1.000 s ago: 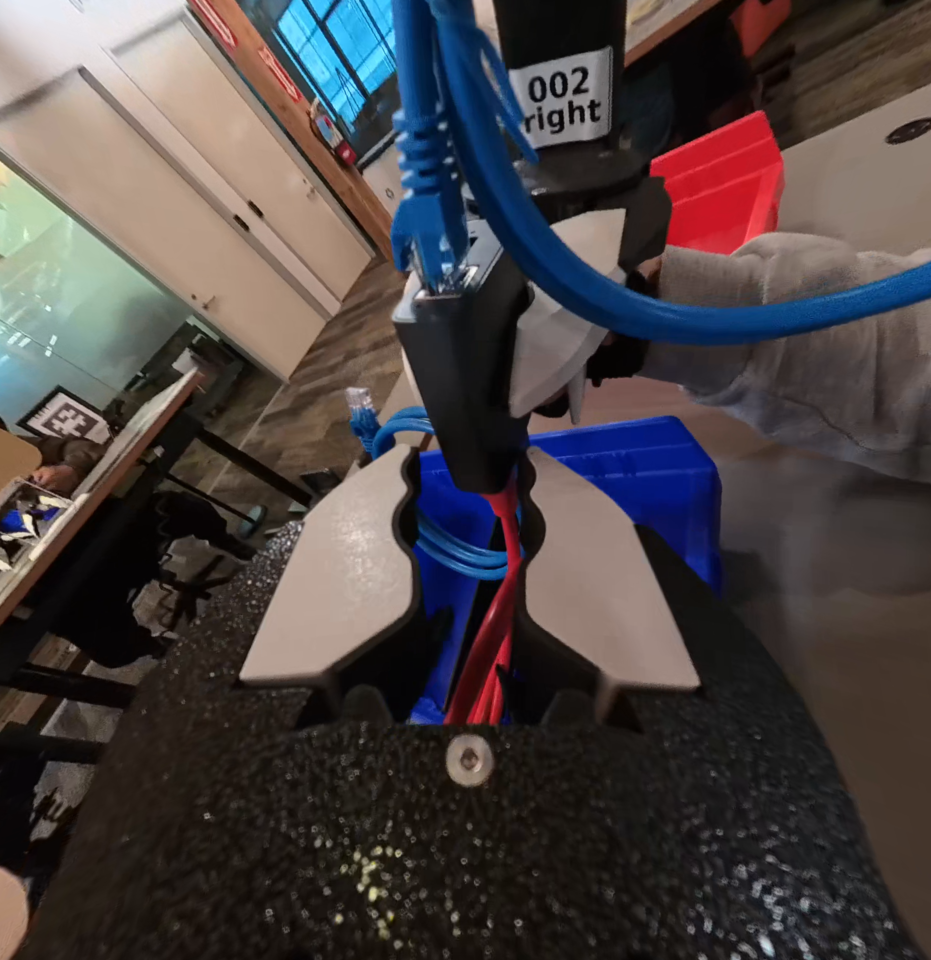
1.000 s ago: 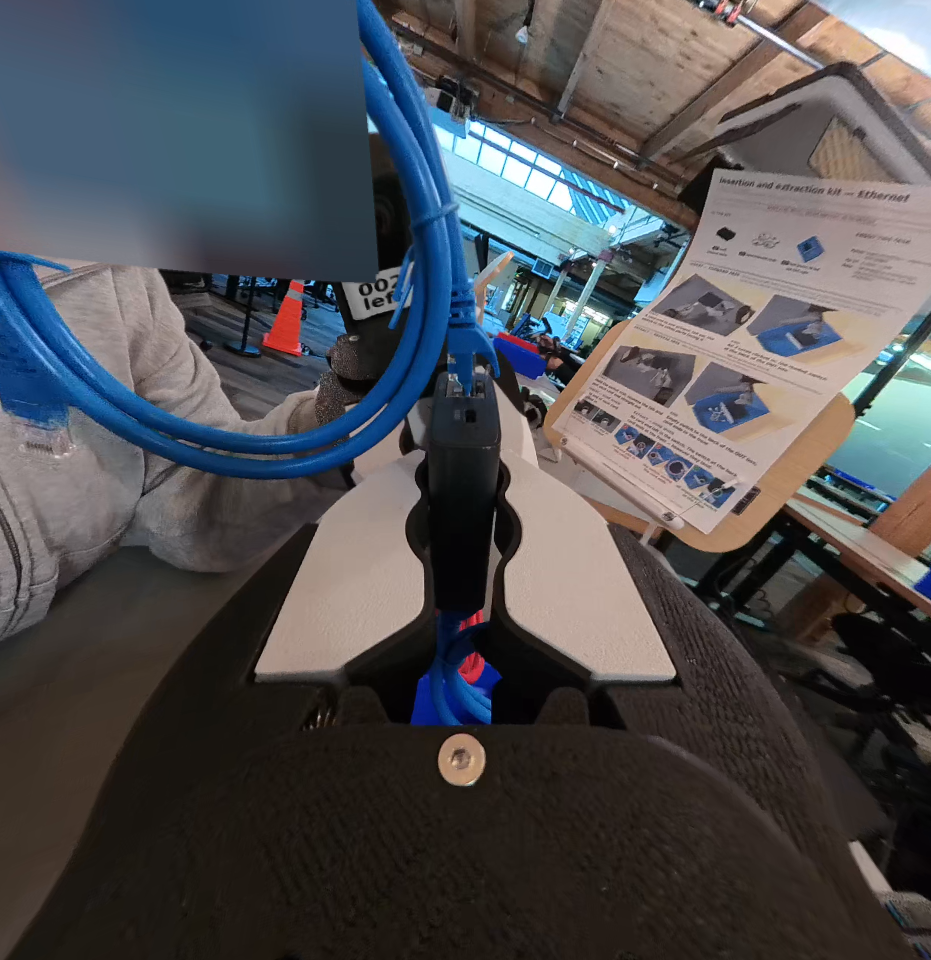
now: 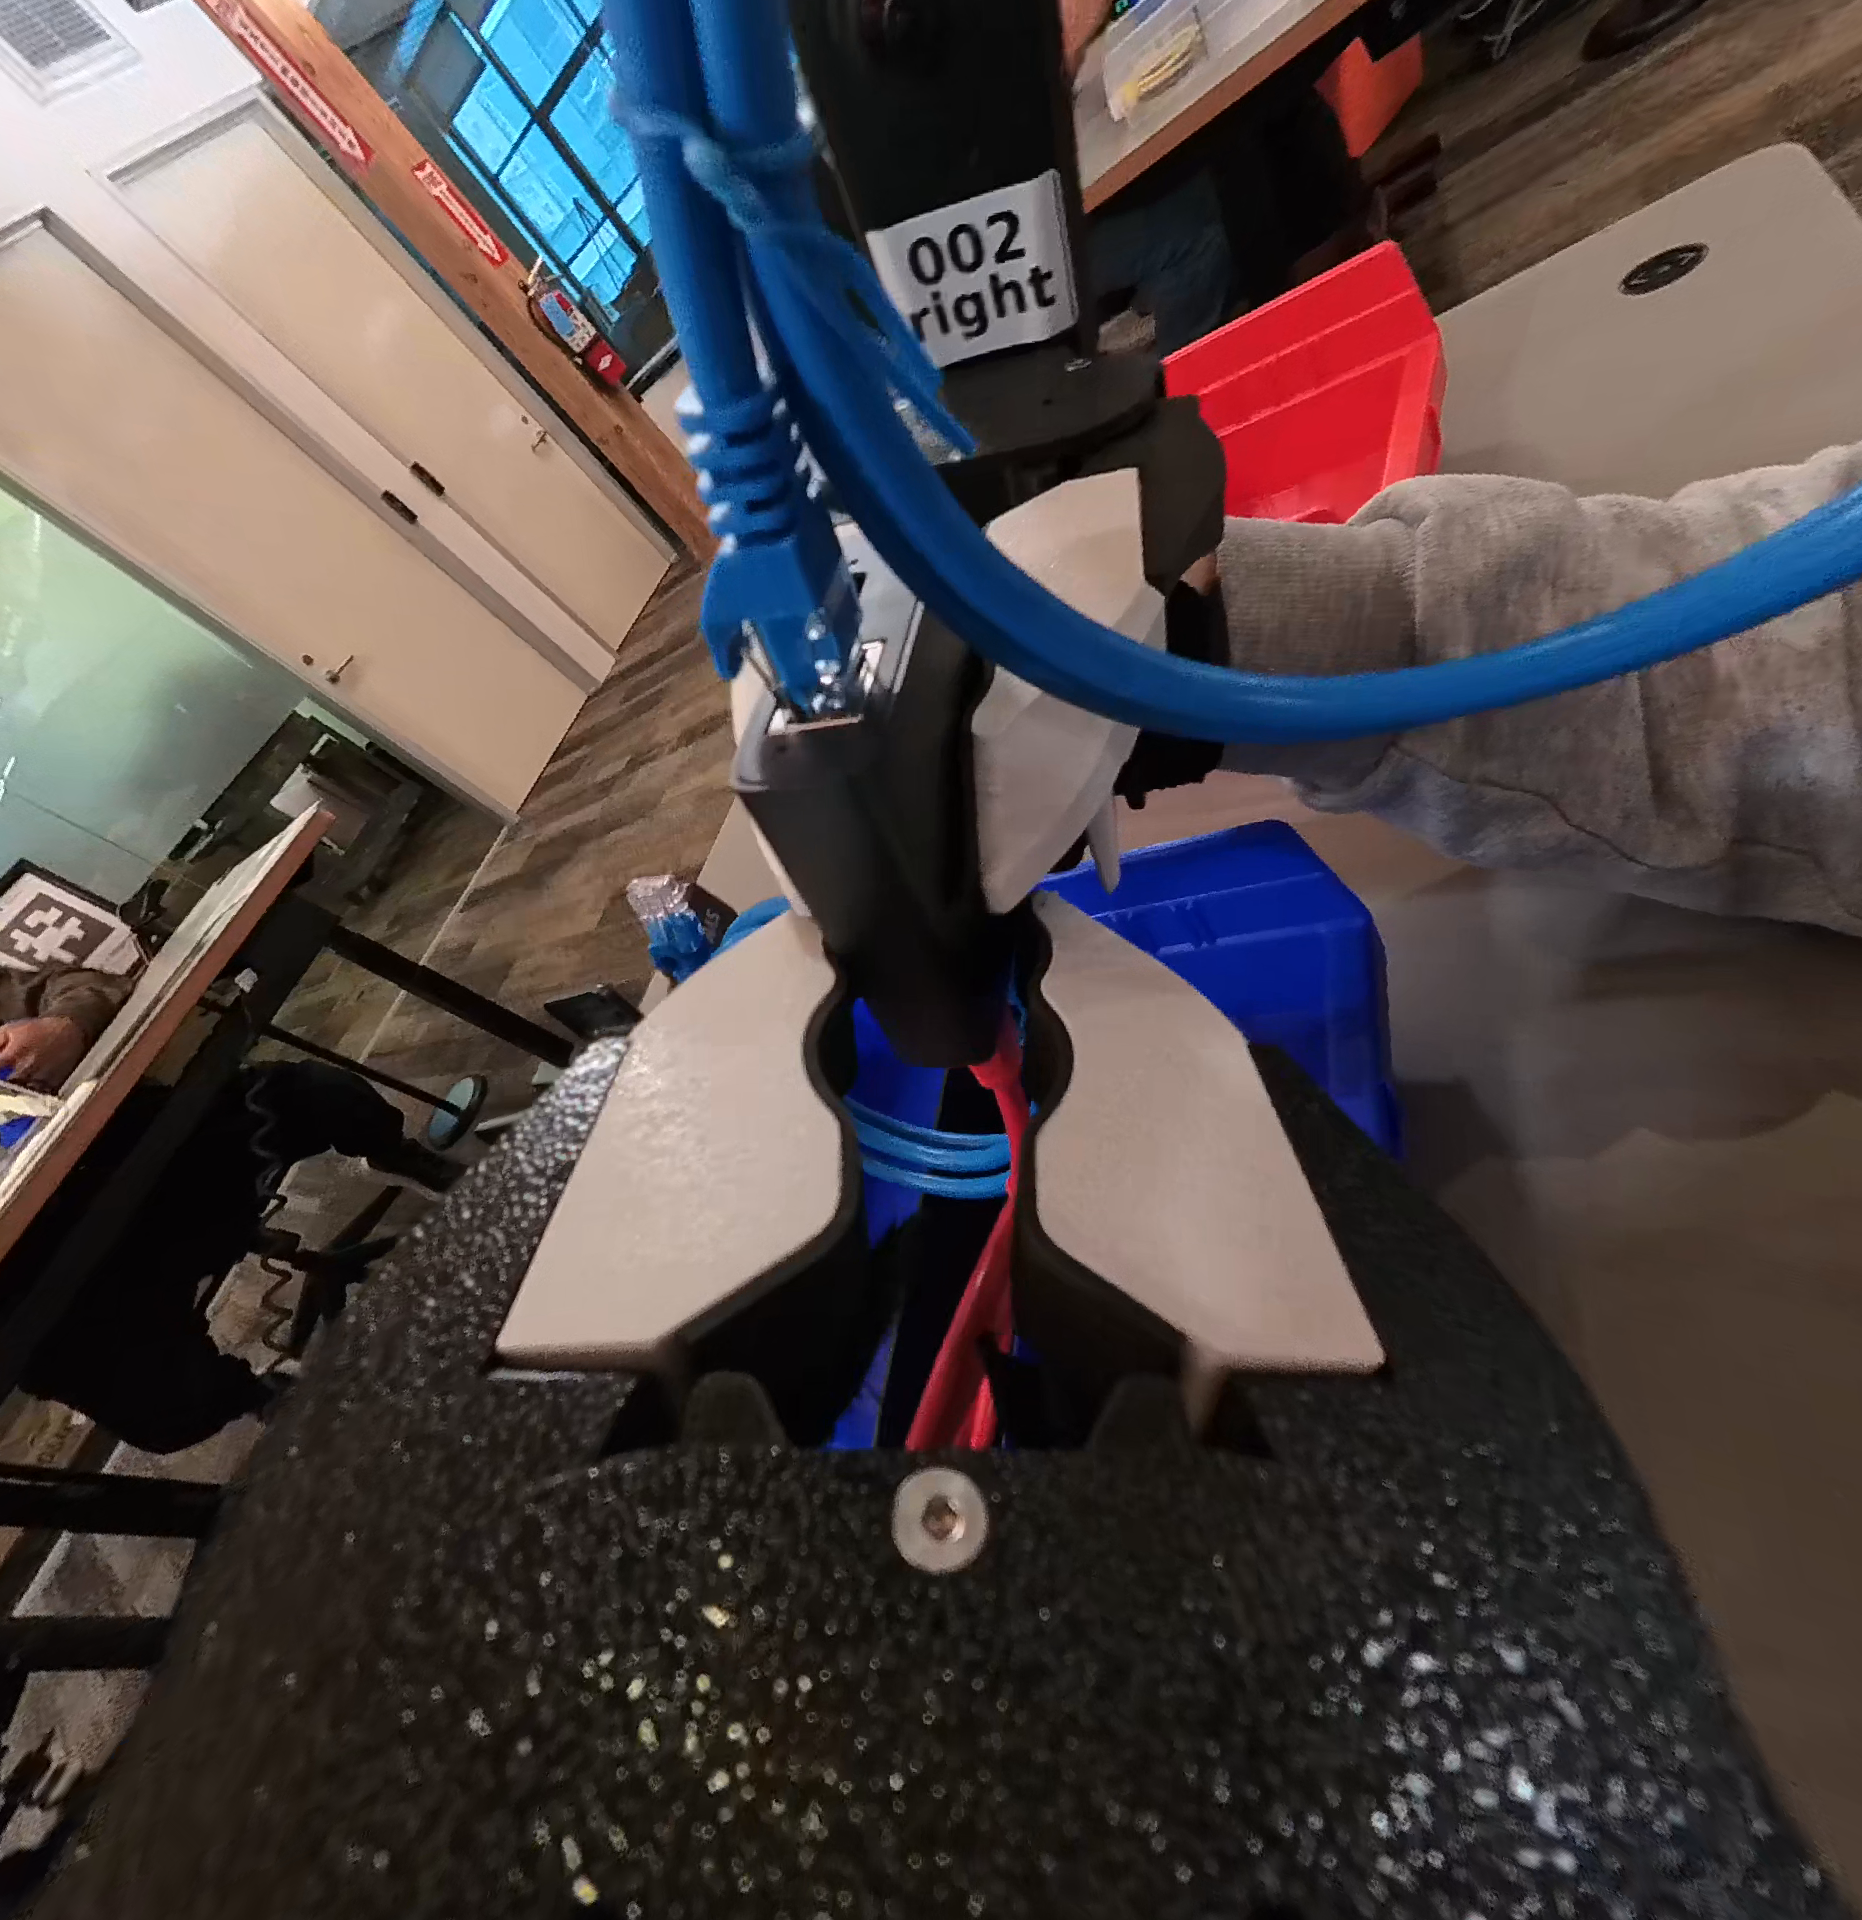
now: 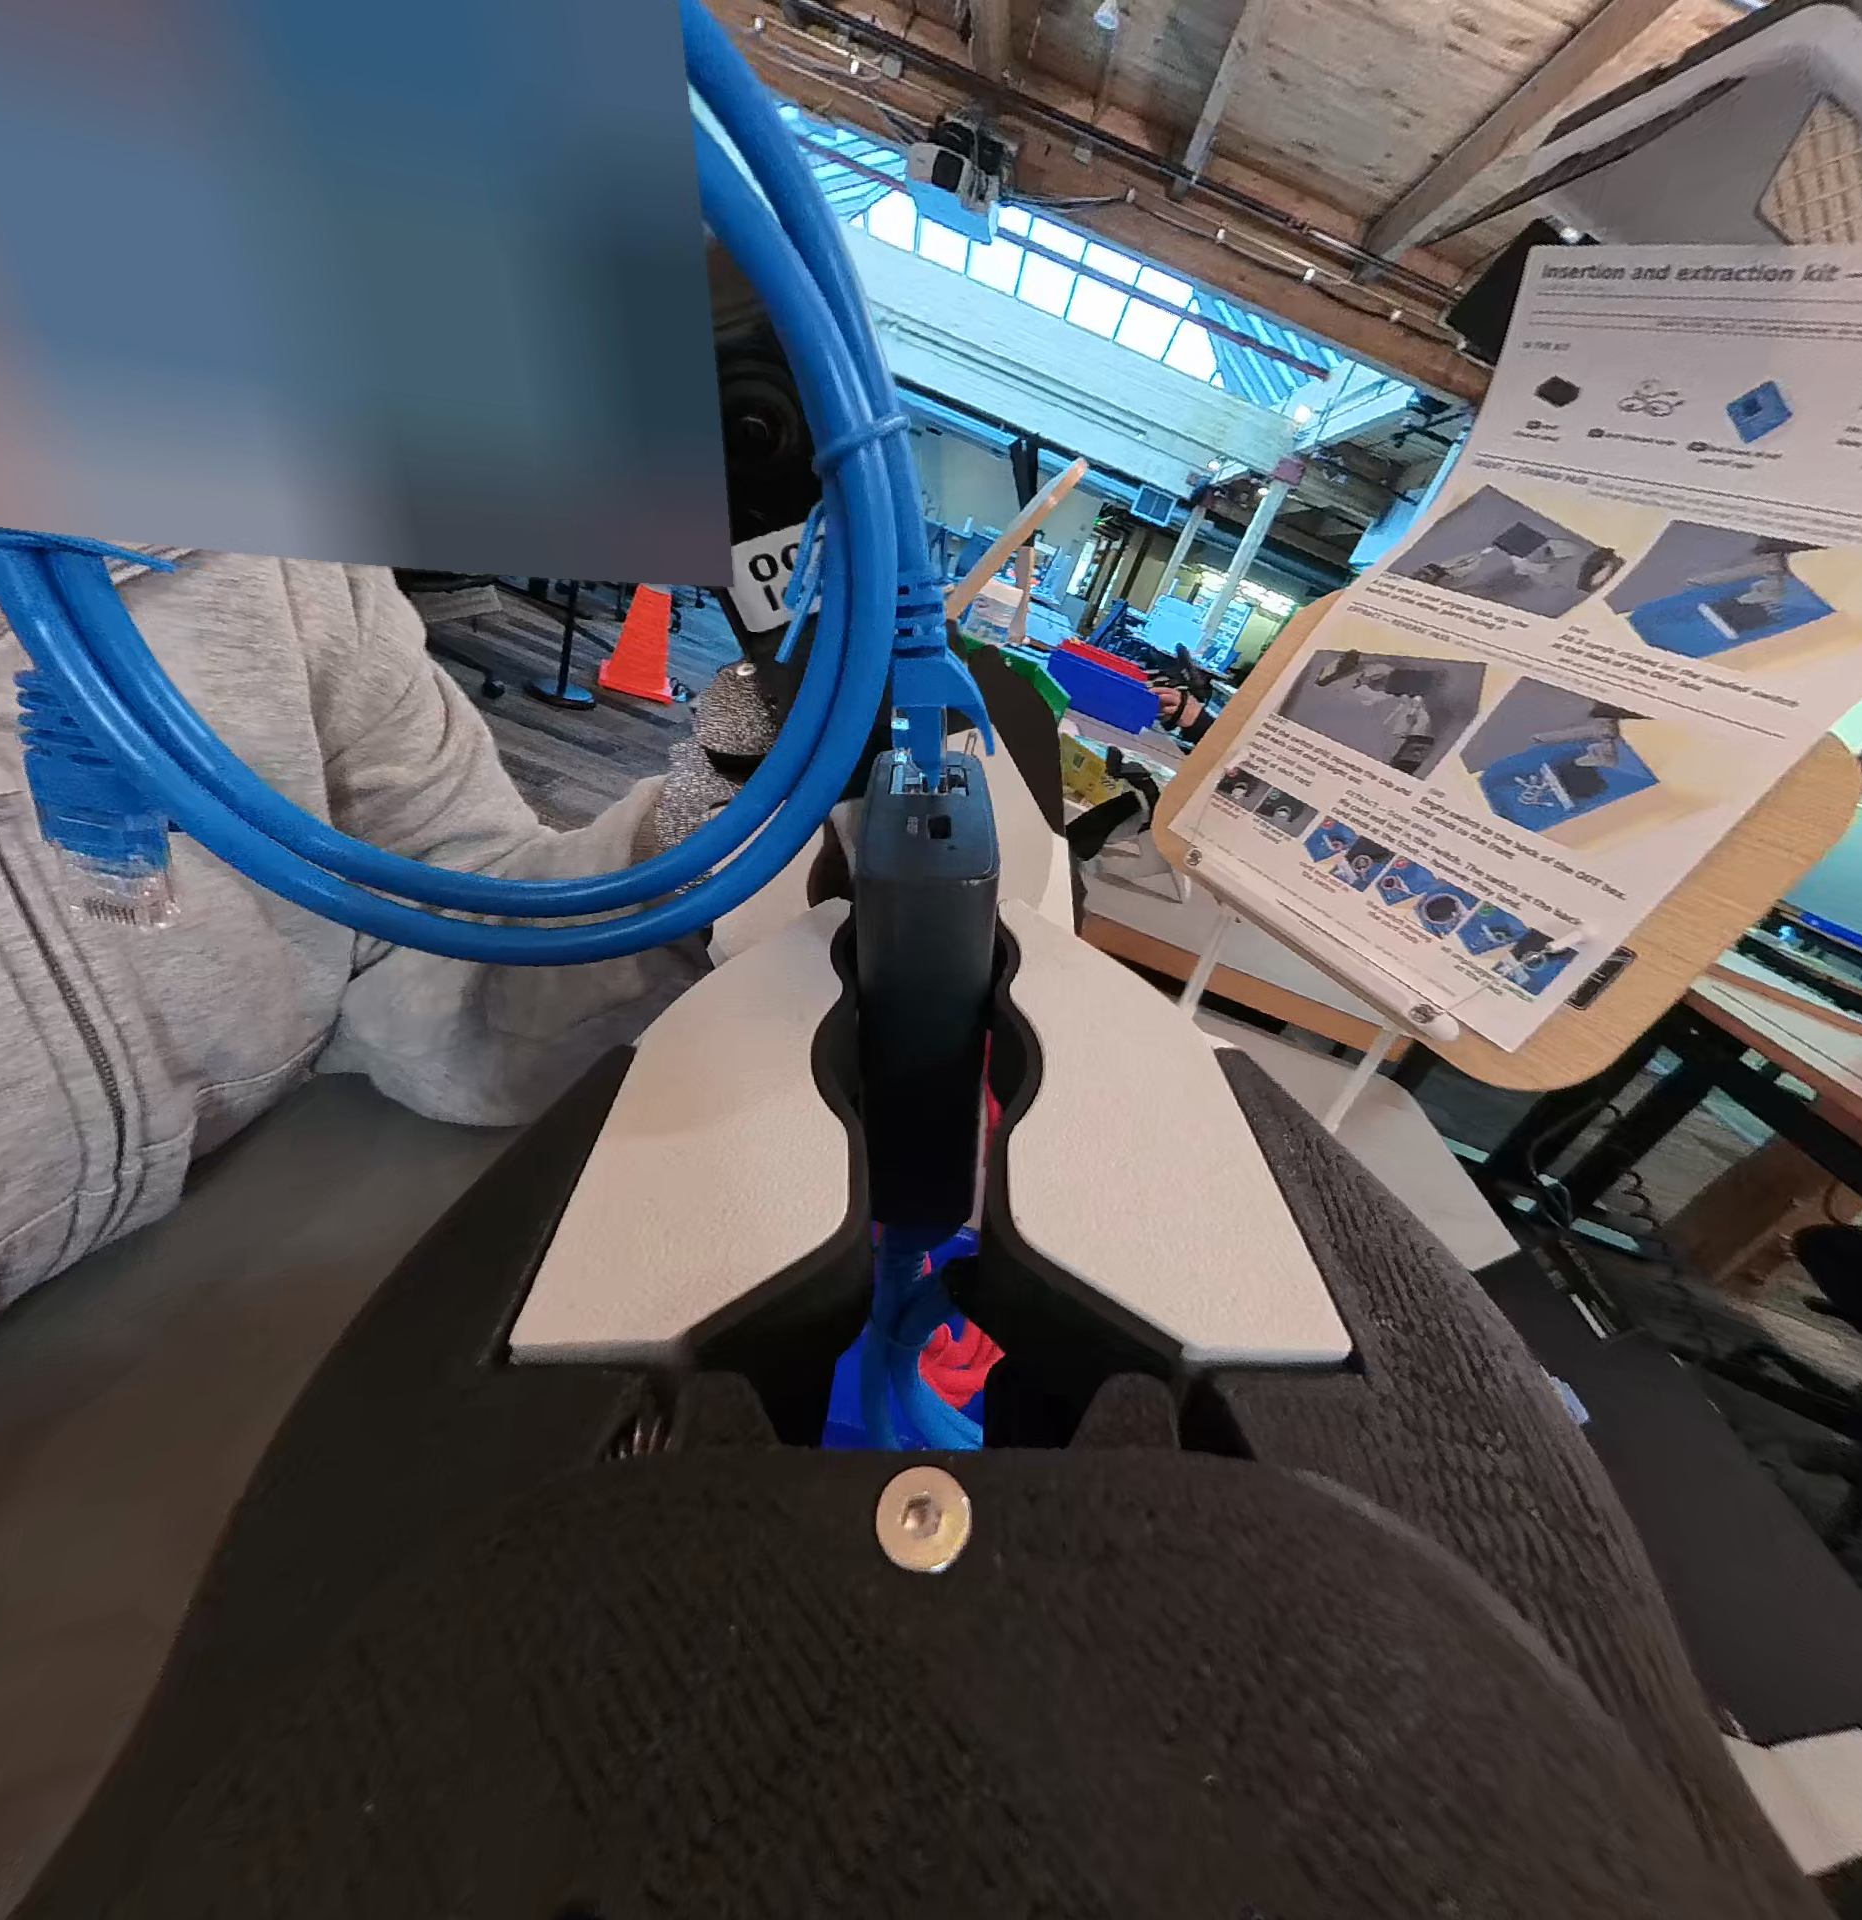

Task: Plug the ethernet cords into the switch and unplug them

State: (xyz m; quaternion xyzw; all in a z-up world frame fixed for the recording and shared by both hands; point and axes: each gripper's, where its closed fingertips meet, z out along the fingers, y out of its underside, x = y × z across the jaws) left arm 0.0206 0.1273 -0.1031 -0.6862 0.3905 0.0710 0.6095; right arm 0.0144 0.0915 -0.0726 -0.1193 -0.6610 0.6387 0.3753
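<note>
Shows, against a second ago, a black box [image 3: 885, 831] tipped further to the left and lower in the left wrist view, its bottom end down in the notch between the fingers of the left gripper [image 3: 937, 987]. Looks almost the same as before in the right wrist view.

Holds the box upright and in mid-air, above a blue bin [image 3: 1249, 935]. Clamps it at mid-height with the right gripper [image 4: 922, 935], fingers closed flat against both sides. Leaves only a narrow gap at the left fingers, with the box's end between the tips; cannot tell whether these press on it.

Carries a blue cable [image 3: 1322, 707] plugged into a port on the box's top edge by its plug [image 3: 781, 603]. Loops wide past a grey sleeve [image 3: 1581, 644], with the loose plug [image 4: 96, 831] hanging free.

Shows coiled blue cable and a red cable [image 3: 968, 1330] in the bin below the fingers. Has a red bin [image 3: 1311, 374] beyond, bare worktop [image 3: 1633, 1247] to the right, and a printed sheet [image 4: 1581, 675] on a stand near the worktop's edge.
</note>
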